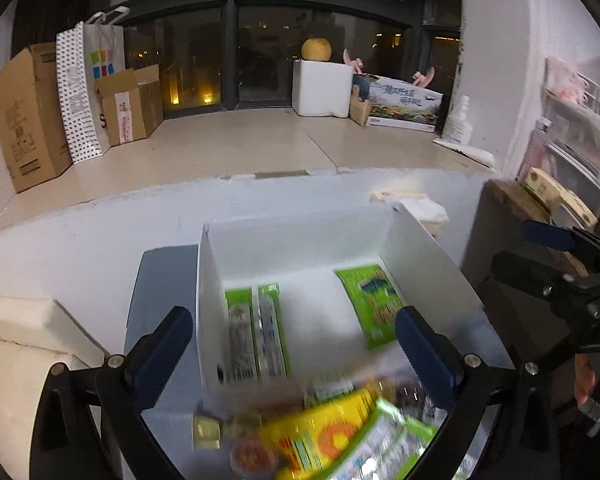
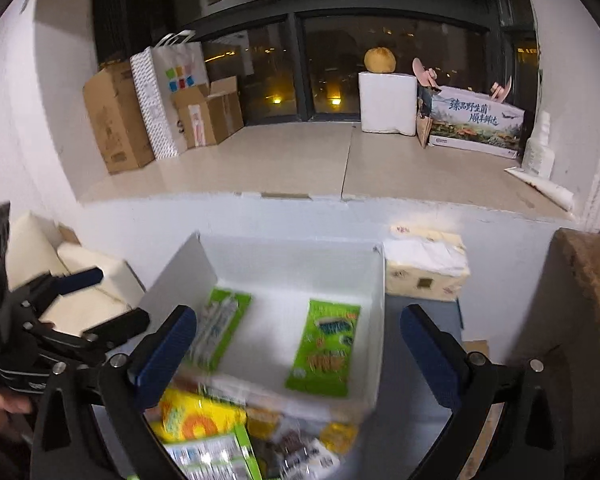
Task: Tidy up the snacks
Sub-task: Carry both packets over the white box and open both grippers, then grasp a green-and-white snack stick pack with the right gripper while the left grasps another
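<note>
An open white box (image 1: 300,244) (image 2: 296,258) stands on the table. Inside it lie two green snack packs at the left (image 1: 256,332) (image 2: 220,330) and one green pack at the right (image 1: 374,306) (image 2: 326,346). A blurred pile of snacks lies in front of the box, with a yellow pack (image 1: 324,436) (image 2: 192,420) on top. My left gripper (image 1: 296,354) is open and empty above the pile and box front. My right gripper (image 2: 300,356) is open and empty, also above the box front. Each gripper shows at the edge of the other's view.
A tissue pack (image 2: 426,266) sits right of the box. Cream foam blocks (image 1: 24,344) stand at the left. A brown wooden piece (image 2: 584,280) is at the right. Behind is a raised ledge (image 1: 228,148) with cardboard boxes, a bag, a white box and a bottle.
</note>
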The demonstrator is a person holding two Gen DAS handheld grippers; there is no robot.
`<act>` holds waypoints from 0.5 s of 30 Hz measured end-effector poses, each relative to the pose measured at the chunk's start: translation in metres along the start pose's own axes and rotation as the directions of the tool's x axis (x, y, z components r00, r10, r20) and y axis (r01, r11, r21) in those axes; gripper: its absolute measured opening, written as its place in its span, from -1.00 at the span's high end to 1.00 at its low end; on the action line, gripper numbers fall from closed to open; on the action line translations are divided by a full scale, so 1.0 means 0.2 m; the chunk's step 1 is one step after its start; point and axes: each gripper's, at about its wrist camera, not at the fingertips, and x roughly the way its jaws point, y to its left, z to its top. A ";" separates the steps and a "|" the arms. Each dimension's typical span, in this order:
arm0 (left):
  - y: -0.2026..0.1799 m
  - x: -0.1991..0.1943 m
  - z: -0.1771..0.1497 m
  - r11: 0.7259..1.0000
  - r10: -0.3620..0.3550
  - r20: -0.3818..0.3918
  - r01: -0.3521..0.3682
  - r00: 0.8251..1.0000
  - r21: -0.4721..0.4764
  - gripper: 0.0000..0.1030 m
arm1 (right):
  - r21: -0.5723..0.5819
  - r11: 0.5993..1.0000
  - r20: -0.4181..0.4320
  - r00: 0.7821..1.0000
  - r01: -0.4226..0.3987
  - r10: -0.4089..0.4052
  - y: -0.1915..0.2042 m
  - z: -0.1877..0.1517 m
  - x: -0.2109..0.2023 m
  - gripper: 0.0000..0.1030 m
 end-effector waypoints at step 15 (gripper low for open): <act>-0.14 -0.30 -0.76 0.994 -0.105 -0.069 0.105 0.992 0.004 -1.00 | -0.134 0.987 -0.179 0.982 -0.088 0.063 0.22 -1.00 -0.19 -1.00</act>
